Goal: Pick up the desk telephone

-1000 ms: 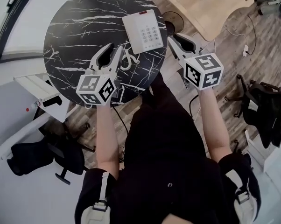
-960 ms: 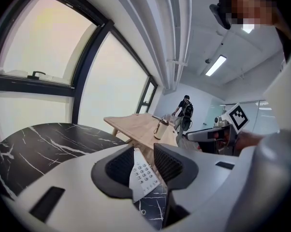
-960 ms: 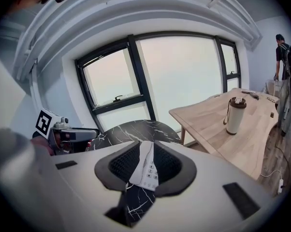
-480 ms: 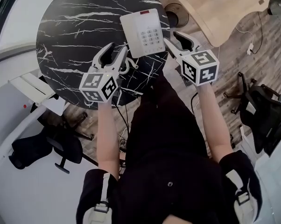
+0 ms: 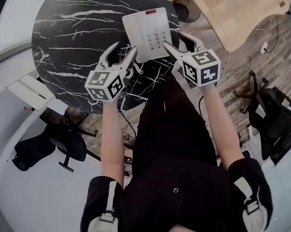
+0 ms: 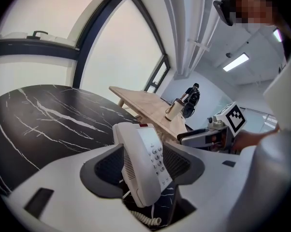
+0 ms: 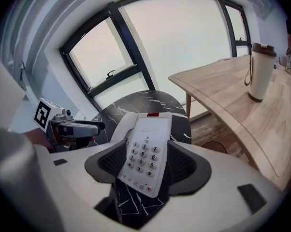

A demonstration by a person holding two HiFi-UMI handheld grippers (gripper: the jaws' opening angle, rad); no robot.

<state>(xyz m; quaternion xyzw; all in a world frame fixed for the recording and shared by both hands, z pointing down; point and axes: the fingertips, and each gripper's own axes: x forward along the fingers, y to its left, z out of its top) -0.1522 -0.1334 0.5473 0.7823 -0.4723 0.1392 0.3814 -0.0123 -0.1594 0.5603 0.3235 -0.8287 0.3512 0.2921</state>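
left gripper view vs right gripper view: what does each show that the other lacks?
Left gripper view only: the coiled cord of the white push-button desk telephone, a ceiling strip light, and the right hand-held gripper.

Right gripper view only: the brown wood floor and the left hand-held gripper.

Both: the telephone framed between that view's own opening jaws, which do not grip it, plus the round black marble table, light wooden desk and arched window.

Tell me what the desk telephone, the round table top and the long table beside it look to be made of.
Desk telephone: white moulded plastic, matte, with smooth rounded edges.
Round table top: black with white veins and a slight gloss; marble or a marble-look laminate, can't tell which.
Long table: pale wood or wood veneer, with visible grain and a matte finish.
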